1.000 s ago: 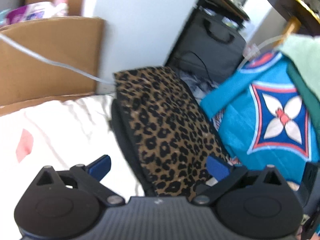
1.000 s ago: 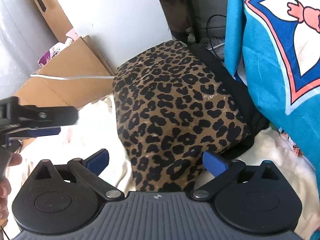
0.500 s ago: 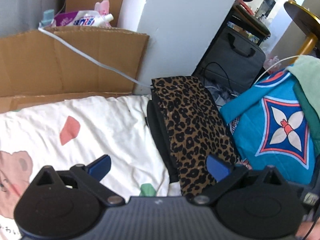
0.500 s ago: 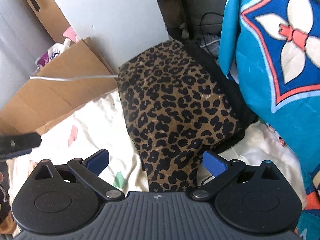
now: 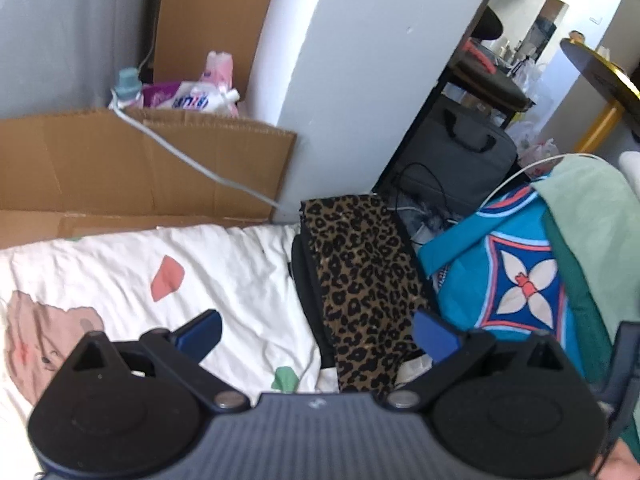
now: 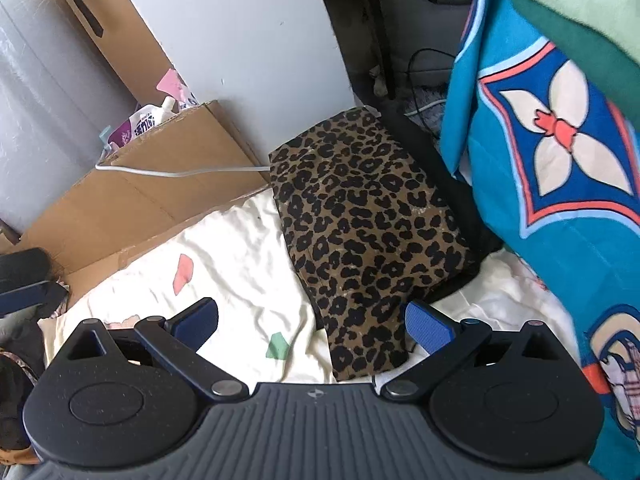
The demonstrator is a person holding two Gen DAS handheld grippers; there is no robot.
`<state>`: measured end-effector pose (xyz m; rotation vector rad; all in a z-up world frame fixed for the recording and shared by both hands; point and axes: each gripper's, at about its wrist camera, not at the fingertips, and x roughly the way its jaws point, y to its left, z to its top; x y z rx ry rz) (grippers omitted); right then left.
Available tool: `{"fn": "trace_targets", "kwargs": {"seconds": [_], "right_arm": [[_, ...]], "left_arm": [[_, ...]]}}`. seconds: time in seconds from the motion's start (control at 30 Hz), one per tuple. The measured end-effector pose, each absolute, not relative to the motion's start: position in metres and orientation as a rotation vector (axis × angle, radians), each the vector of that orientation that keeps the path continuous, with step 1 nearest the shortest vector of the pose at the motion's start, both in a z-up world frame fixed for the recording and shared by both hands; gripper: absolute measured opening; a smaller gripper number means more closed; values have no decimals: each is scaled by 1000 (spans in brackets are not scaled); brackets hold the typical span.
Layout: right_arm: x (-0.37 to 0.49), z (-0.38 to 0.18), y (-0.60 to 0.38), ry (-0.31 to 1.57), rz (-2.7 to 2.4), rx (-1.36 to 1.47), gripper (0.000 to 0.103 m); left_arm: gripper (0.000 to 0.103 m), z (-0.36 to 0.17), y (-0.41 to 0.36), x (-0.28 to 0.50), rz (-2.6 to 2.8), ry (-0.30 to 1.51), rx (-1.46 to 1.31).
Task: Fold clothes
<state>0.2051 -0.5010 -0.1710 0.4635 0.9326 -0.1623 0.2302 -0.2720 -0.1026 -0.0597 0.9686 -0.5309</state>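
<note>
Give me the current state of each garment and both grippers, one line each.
Leopard-print garment: folded, lying flat on a dark garment.
Dark garment: under the leopard one, only its edges showing.
Blue patterned cloth: unfolded, heaped at the right.
Green cloth: draped over the blue cloth, unfolded.
White printed sheet: spread out, wrinkled.
Left gripper: fingers open, holding nothing.
Right gripper: fingers open, holding nothing.

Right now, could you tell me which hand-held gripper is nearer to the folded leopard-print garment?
Right, though only slightly. The right hand-held gripper hangs open over the leopard-print garment, its near end between the fingers. The left hand-held gripper sits open, further back over the white sheet.
</note>
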Motion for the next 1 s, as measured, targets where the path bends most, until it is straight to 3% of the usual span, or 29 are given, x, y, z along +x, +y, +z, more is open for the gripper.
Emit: {"fn": "trace_targets", "kwargs": {"seconds": [0.43, 1.0], "right_arm": [[181, -94, -494, 952, -221, 449, 103], [149, 19, -467, 1004, -212, 424, 103]], "left_arm": [[103, -49, -225, 209, -457, 1022, -114], [103, 64, -151, 185, -330, 1040, -32]]}}
